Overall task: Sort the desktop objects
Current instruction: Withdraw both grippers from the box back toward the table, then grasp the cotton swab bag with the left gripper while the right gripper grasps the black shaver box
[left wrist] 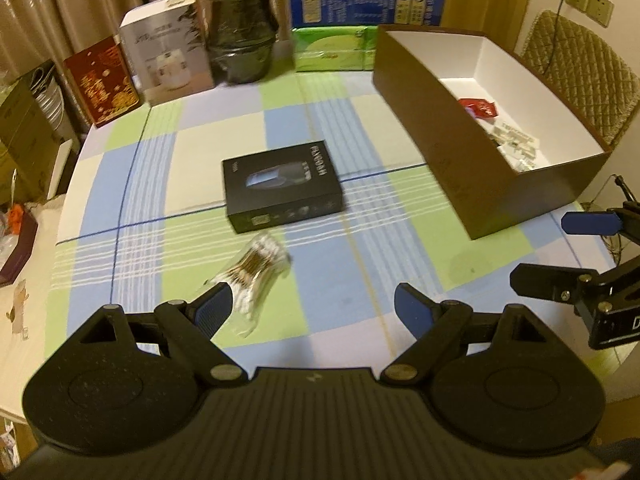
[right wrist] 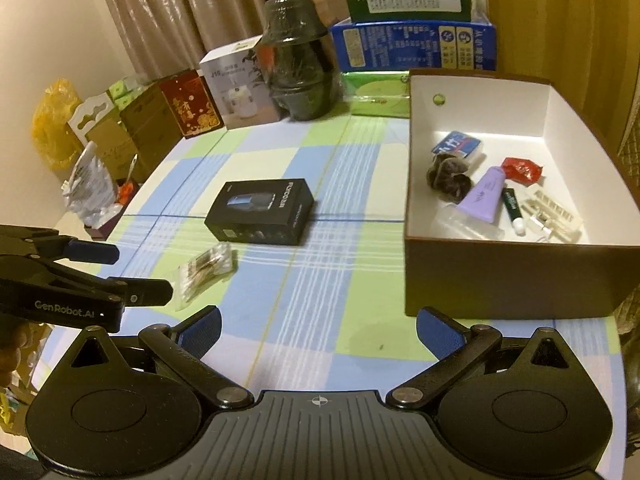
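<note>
So the two things left out on the desk are a black product box (left wrist: 283, 188) lying flat around the middle of the checked tablecloth (left wrist: 328, 128), and a clear pack of cotton swabs (left wrist: 256, 268) just in front of it, toward the near edge. They sit close together but I can't tell if they actually touch.

Over by the right edge is the brown sorting box (right wrist: 516, 276) with white insides, and it already has stuff in it: a lilac tube (right wrist: 485, 197), a red wrapper (right wrist: 520, 169), a blue packet (right wrist: 460, 145), a dark netted bundle (right wrist: 448, 176), a small green-and-white tube (right wrist: 513, 210) and some pale plastic bits I can't make out.

Left gripper (left wrist: 312, 304) hangs over the near edge with its jaws wide apart and nothing in them; its left finger overlaps the swab pack in the left wrist view, but contact is unclear. Right gripper (right wrist: 318, 326) is also spread wide and empty, above bare cloth between the swabs and the brown box.

Along the far edge there's a row of clutter: a red gift box (left wrist: 105, 80), a white humidifier carton (left wrist: 170, 50), a stack of wrapped black bowls (left wrist: 242, 28), a green tissue pack (left wrist: 334, 50) and a blue carton (left wrist: 366, 2).
</note>
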`<action>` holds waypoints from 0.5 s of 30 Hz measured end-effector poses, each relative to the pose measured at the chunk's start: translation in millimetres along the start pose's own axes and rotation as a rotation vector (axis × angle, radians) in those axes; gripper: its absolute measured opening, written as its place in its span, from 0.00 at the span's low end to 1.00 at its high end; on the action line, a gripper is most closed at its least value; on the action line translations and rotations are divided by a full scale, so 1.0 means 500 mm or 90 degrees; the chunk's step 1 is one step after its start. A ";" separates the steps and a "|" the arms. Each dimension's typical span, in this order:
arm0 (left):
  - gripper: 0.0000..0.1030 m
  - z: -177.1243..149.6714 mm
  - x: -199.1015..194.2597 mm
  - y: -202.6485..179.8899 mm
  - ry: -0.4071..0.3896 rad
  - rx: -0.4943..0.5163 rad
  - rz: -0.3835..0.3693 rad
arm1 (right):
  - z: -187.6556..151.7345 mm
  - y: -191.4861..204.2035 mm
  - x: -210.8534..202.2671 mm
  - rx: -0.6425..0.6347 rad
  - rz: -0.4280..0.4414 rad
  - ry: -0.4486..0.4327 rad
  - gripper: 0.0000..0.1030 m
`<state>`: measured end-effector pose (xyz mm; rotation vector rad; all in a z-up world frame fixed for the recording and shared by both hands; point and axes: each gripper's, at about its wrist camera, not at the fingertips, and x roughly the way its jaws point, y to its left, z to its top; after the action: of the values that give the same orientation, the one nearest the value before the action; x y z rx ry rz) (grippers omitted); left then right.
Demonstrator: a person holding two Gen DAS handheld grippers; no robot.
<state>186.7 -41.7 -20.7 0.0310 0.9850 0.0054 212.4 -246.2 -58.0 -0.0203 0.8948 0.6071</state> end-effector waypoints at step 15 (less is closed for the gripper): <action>0.83 -0.012 0.036 0.083 0.019 -0.009 0.027 | 0.005 0.052 0.076 0.001 0.009 0.022 0.98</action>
<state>192.0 0.1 -37.5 0.0389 1.0137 0.0512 219.0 -205.3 -78.6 -0.0235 0.9292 0.6212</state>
